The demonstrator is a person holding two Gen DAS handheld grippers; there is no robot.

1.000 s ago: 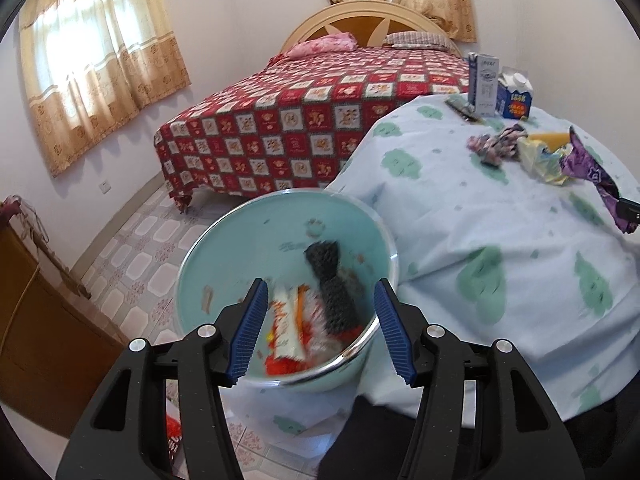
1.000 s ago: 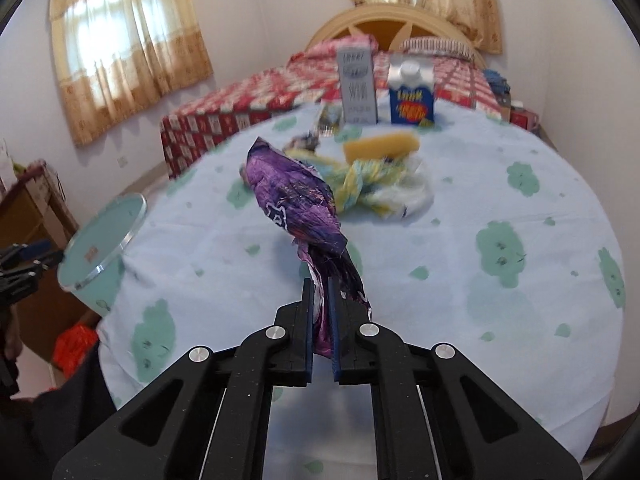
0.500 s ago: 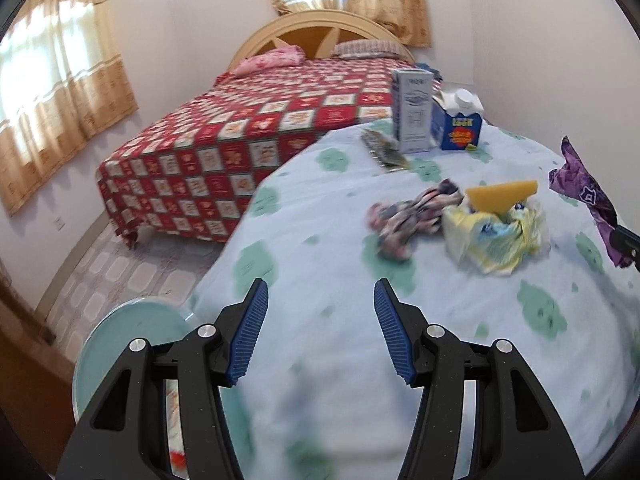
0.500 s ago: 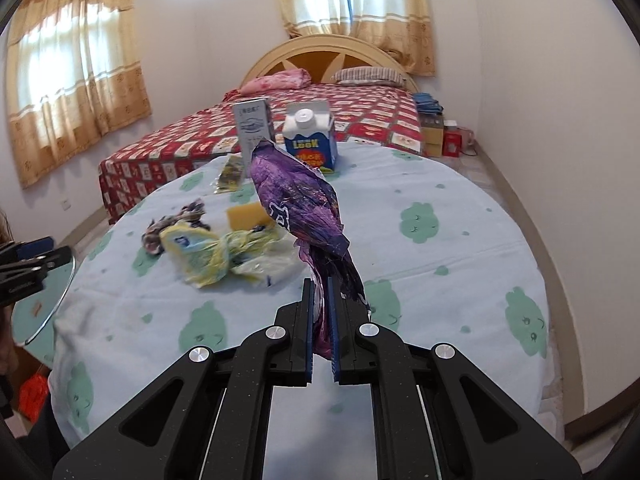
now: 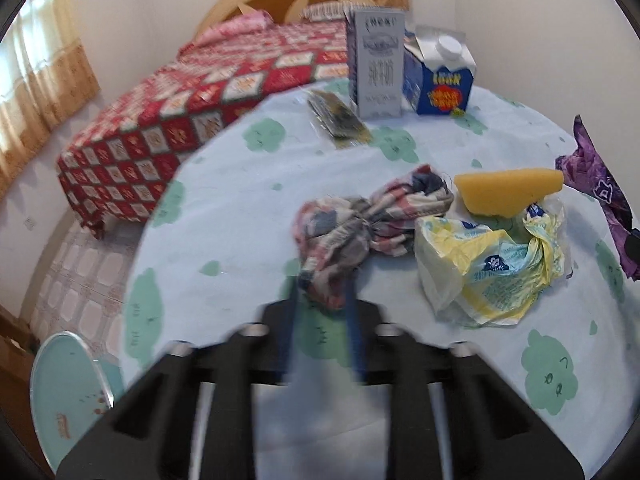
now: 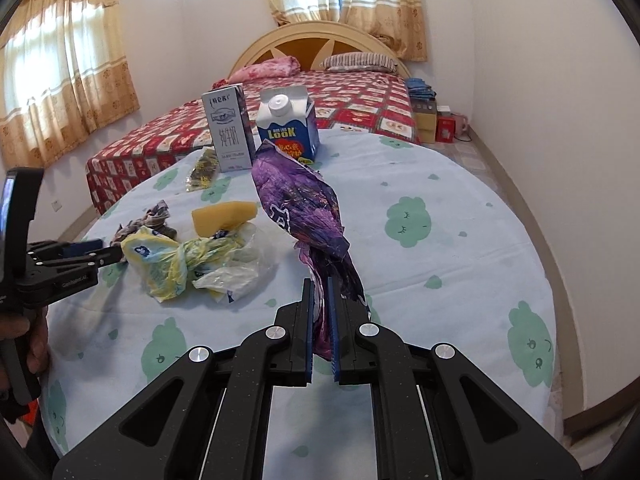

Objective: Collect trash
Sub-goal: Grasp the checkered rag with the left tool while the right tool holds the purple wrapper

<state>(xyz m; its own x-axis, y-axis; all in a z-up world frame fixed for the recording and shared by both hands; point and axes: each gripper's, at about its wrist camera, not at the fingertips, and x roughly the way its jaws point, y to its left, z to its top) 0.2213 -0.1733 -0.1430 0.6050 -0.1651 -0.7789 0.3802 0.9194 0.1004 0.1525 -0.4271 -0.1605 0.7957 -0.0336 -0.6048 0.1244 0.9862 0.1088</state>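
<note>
A crumpled checked cloth (image 5: 360,220) lies on the round table (image 6: 440,248), and its near end sits between the blurred fingers of my left gripper (image 5: 323,300). The jaws are closing, with the pads against the fabric. Beside the cloth are a yellow sponge (image 5: 508,190) and a knotted yellow plastic bag (image 5: 488,264). My right gripper (image 6: 320,312) is shut on the lower end of a purple wrapper (image 6: 296,200), held up above the tablecloth. In the right wrist view the left gripper (image 6: 116,255) reaches in from the left edge.
A grey carton (image 5: 376,68), a blue milk carton (image 5: 440,80) and a flat dark wrapper (image 5: 340,116) stand at the table's far side. A teal bin (image 5: 68,392) sits below the table's left edge. Behind is a bed (image 5: 200,100) with a red cover.
My left gripper swung from over the teal bin onto the table and its jaws narrowed around the checked cloth. The right gripper shifted right, still holding the purple wrapper.
</note>
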